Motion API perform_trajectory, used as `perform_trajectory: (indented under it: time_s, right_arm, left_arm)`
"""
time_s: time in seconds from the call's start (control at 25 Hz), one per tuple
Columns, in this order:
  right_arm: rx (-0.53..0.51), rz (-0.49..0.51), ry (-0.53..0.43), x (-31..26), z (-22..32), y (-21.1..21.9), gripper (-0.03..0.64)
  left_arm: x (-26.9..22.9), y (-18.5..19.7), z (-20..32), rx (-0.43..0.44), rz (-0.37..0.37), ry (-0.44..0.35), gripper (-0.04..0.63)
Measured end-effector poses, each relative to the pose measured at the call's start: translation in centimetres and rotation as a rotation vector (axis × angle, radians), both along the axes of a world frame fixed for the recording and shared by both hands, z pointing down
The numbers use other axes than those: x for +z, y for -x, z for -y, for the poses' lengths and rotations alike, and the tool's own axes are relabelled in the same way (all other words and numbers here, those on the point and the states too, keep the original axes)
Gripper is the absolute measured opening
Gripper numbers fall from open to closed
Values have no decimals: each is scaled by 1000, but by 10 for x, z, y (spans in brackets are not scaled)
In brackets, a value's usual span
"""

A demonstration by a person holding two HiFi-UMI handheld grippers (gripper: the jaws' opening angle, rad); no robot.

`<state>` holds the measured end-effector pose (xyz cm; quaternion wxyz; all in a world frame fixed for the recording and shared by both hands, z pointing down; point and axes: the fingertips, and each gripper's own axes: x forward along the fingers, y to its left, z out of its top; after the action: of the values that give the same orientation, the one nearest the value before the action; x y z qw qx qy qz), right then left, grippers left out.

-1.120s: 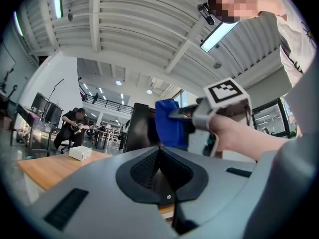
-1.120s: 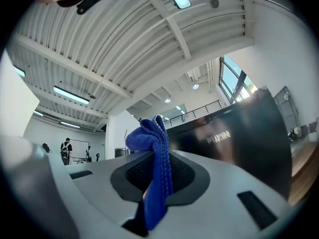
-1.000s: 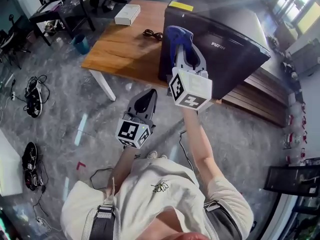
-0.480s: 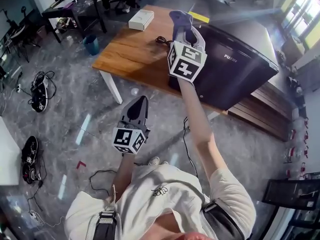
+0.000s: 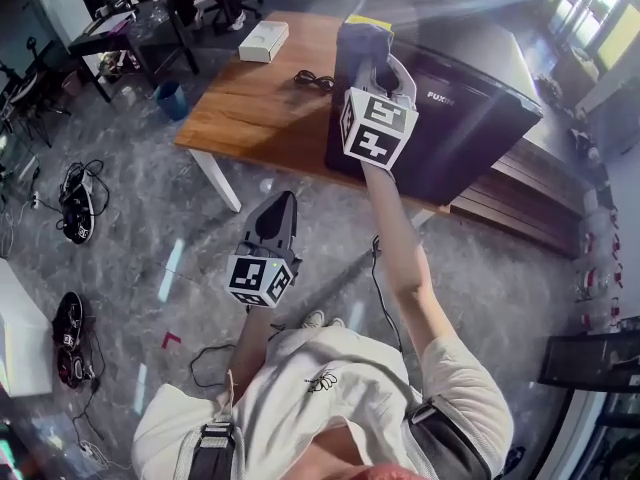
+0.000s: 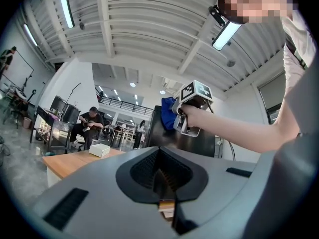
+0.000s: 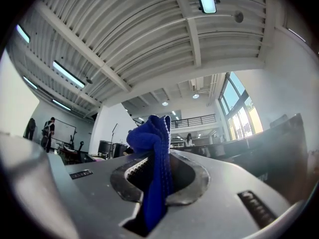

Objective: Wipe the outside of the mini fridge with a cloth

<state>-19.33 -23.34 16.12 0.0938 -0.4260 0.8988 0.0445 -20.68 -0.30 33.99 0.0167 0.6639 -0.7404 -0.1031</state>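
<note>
The black mini fridge (image 5: 470,98) stands on the wooden table's right end. My right gripper (image 5: 362,46) is shut on a blue cloth (image 5: 358,34), held against the fridge's upper left corner. In the right gripper view the cloth (image 7: 155,148) bunches up out of the right gripper (image 7: 157,176), with the fridge's dark side (image 7: 279,143) to the right. My left gripper (image 5: 283,206) hangs shut and empty over the floor, well short of the table. The left gripper view shows the left gripper (image 6: 162,176) pointing at the fridge (image 6: 159,133), the cloth (image 6: 168,112) and the right gripper's marker cube (image 6: 196,90).
On the wooden table (image 5: 250,98) lie a white box (image 5: 263,40) and a black cable (image 5: 312,78). A yellow patch (image 5: 368,20) sits on the fridge top. A blue bin (image 5: 167,98) and loose cables (image 5: 75,198) are on the floor. A slatted wooden bench (image 5: 520,208) runs at right.
My right gripper has carried the cloth up the fridge's left side, from mid-height to the top corner. The left gripper has hardly moved.
</note>
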Motion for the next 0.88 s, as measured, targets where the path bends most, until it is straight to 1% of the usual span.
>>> perform_trajectory:
  time_s: [0.4, 0.68, 0.8, 0.88]
  right_arm:
    - [185, 22, -18, -4, 29, -119, 61]
    - [358, 12, -28, -2, 55, -208, 61]
    - [436, 10, -16, 1, 67, -248, 61]
    - [460, 19, -1, 4, 74, -270, 61]
  left_arm:
    - [2, -54, 39, 153, 14, 3, 5]
    - [7, -93, 62, 265, 23, 14, 5]
    - [9, -106, 69, 300, 25, 22, 5]
    - [10, -114, 73, 321, 26, 28, 5]
